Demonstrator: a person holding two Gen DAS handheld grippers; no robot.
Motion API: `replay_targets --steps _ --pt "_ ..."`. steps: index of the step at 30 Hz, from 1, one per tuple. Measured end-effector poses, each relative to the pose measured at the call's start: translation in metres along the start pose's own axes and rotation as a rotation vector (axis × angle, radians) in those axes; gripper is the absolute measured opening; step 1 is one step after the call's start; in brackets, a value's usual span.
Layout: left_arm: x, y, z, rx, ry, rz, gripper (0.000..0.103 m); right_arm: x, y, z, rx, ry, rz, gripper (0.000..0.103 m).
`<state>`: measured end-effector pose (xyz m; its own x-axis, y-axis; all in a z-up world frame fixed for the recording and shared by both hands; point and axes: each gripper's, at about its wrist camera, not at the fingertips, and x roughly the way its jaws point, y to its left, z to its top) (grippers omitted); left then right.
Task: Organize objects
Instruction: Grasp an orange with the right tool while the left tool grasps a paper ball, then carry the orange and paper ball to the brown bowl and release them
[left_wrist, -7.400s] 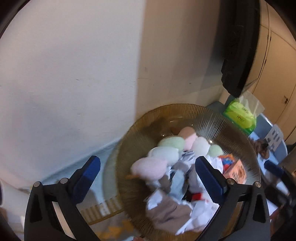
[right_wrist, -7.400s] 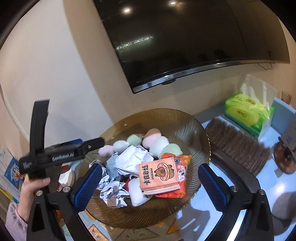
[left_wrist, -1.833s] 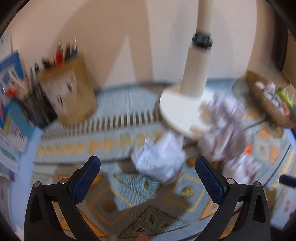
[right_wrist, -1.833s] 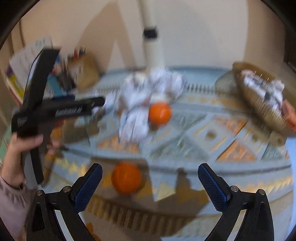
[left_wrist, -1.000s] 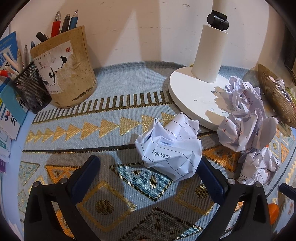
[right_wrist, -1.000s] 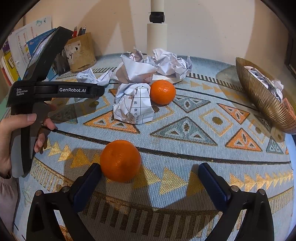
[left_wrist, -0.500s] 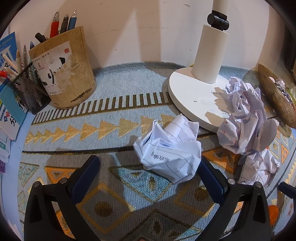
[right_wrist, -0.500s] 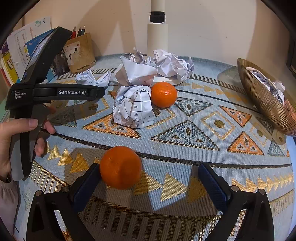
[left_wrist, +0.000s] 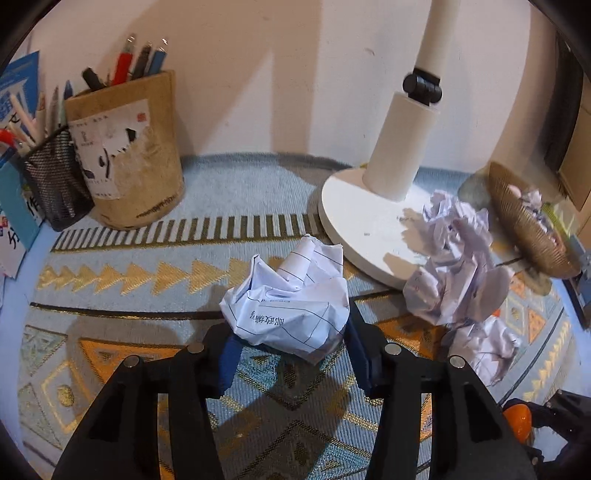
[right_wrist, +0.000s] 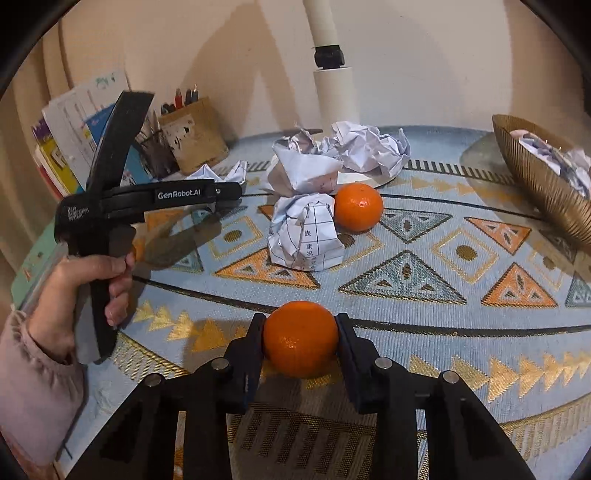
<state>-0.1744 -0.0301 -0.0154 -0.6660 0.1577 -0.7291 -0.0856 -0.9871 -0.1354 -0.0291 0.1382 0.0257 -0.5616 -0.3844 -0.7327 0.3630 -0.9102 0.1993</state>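
Observation:
My left gripper (left_wrist: 291, 343) is shut on a crumpled ball of lined paper (left_wrist: 290, 302) over the patterned mat. My right gripper (right_wrist: 300, 341) is shut on an orange (right_wrist: 299, 338) near the mat's front edge. A second orange (right_wrist: 358, 206) sits further back, beside a crumpled paper with printed characters (right_wrist: 306, 236). More crumpled paper balls (right_wrist: 340, 153) lie around the white lamp base (left_wrist: 362, 225). The left gripper's body (right_wrist: 147, 199) shows in the right wrist view, held by a hand (right_wrist: 92, 277).
A gold ribbed bowl (right_wrist: 539, 184) full of small items stands at the right. A tan pen holder (left_wrist: 129, 162) and a black mesh cup (left_wrist: 55, 184) stand at the back left, with books (right_wrist: 70, 140) beside them. The lamp post (left_wrist: 406, 147) rises by the wall.
Both grippers have gone from open to shut: the left closed on the crumpled lined paper, the right on the near orange. Earlier, both moved away from the gold bowl.

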Motion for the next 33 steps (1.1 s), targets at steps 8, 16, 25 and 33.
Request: replay_targets --steps 8,16,25,33 --pt "-0.015 0.013 -0.006 -0.043 -0.064 0.048 0.048 -0.003 -0.003 -0.002 0.030 -0.026 0.007 0.036" --pt "-0.030 0.022 -0.012 -0.073 -0.127 0.085 0.048 -0.022 -0.020 -0.008 0.095 -0.083 0.035 0.036" --pt "-0.074 -0.066 0.016 0.083 -0.242 -0.099 0.049 -0.081 -0.101 0.049 0.205 -0.152 0.046 0.036" --pt "-0.050 -0.208 0.076 0.136 -0.202 -0.335 0.049 -0.151 -0.233 0.120 0.296 -0.243 -0.164 0.036"
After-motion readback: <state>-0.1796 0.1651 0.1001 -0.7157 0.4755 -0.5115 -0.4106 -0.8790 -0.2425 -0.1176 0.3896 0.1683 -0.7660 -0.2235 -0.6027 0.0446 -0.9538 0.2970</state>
